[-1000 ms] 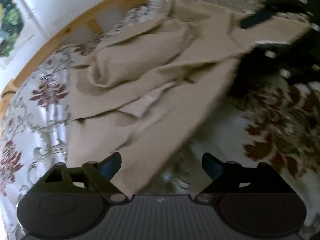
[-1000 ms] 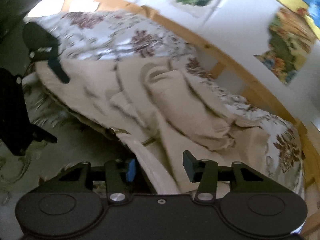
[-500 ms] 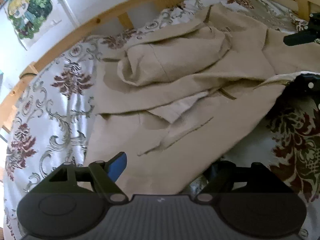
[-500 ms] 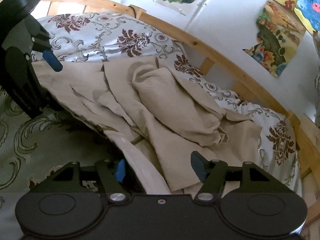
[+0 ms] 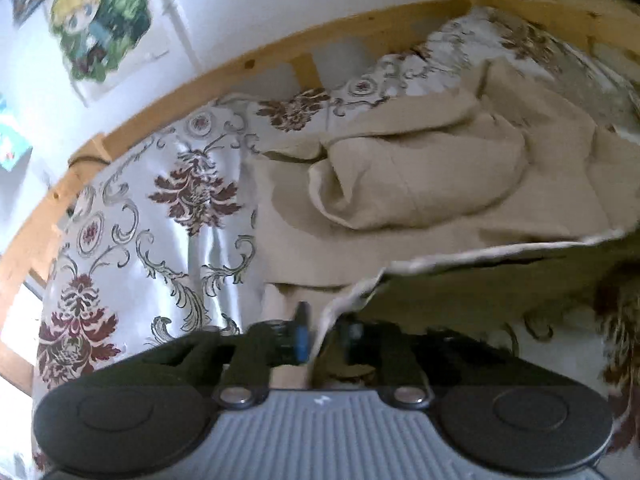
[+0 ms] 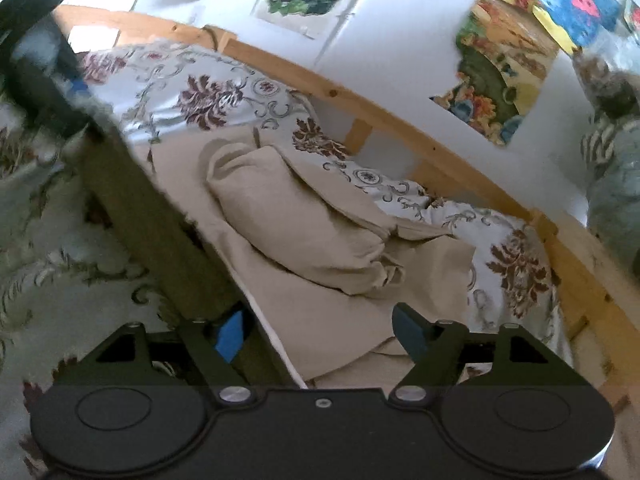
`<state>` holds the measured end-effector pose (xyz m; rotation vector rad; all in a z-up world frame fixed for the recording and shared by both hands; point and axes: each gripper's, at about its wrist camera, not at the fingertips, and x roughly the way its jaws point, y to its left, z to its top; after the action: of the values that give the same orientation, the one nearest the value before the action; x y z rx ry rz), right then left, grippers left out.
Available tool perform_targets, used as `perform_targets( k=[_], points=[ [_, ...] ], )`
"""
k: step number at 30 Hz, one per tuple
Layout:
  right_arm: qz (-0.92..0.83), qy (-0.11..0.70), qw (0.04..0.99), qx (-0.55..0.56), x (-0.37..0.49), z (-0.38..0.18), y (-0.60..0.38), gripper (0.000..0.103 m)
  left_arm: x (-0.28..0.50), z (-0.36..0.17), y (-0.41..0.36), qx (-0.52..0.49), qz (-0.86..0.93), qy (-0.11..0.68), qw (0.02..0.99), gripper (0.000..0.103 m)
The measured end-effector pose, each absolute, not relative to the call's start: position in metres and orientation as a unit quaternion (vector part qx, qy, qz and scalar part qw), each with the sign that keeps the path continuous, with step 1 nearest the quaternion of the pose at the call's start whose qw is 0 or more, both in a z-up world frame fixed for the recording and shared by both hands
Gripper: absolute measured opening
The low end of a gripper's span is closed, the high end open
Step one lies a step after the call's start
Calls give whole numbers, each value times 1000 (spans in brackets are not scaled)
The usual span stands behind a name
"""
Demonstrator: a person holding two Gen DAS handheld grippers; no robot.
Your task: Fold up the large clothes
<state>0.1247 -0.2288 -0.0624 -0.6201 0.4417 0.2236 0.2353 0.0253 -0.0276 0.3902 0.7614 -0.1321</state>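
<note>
Slippage looked the likeliest trouble. The left tool (image 5: pixel 316 338) was pinched narrow on the hem of the beige garment (image 5: pixel 420 184), with the cloth edge rising between its blue pads and running off taut to the right. The right tool (image 6: pixel 320 332) stood wide, its fingers either side of a lifted fold of the same garment, gripping nothing that could be seen. The rest of the garment lay bunched in a rumpled roll on the patterned bedspread (image 5: pixel 168 240), near the wooden bed rail (image 5: pixel 248 64). Judged from that, only one corner was held. A hard pull by the left tool could have dragged the whole heap sideways instead of spreading it, or drawn the thin hem out of the pads. If the right tool closed where it stood, it might have caught two layers at once, which would have set a crooked fold.
</note>
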Motion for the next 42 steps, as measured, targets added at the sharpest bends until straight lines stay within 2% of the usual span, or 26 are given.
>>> perform_targets(
  k=[4,6,8,10,12,16,17,18,19,20,21,23,27,33,37,42],
  points=[
    [84,247,910,-323,127,-66,-243,75,243,-26,38,155,-66,361,917,8],
    [90,261,906,-322,126,-64,-247,69,242,-29,41,143,-64,356,921,7],
    [115,265,900,-326,120,-59,-247,68,242,-31,45,129,-64,354,924,7],
    [139,258,894,-339,109,-54,-244,72,245,-32,48,109,-64,357,926,6],
    [163,254,889,-344,100,-47,-241,84,246,-32,51,92,-62,358,927,6],
    [186,273,867,-374,93,-47,-236,87,247,-32,56,73,-61,359,928,6],
    [177,294,858,-382,98,-52,-235,82,247,-33,58,66,-61,360,929,6],
    [162,322,849,-386,104,-58,-236,67,247,-33,59,61,-60,361,929,6],
    [139,353,840,-388,113,-66,-239,57,245,-32,61,53,-60,364,928,6],
    [117,383,831,-386,121,-74,-244,38,242,-31,63,47,-60,366,927,6],
    [99,398,827,-384,126,-80,-249,24,238,-28,65,42,-61,366,928,6],
    [76,397,840,-363,126,-78,-259,11,220,-16,67,37,-59,365,928,5],
    [54,370,859,-349,105,-54,-259,6,162,10,71,69,-67,331,938,4],
    [53,295,874,-382,52,0,-247,5,106,52,102,46,-84,322,942,4],
    [50,266,879,-393,32,25,-240,6,114,62,108,48,-84,323,941,4],
    [2,241,884,-400,70,10,-232,10,165,59,84,80,-48,317,944,4]
  ],
)
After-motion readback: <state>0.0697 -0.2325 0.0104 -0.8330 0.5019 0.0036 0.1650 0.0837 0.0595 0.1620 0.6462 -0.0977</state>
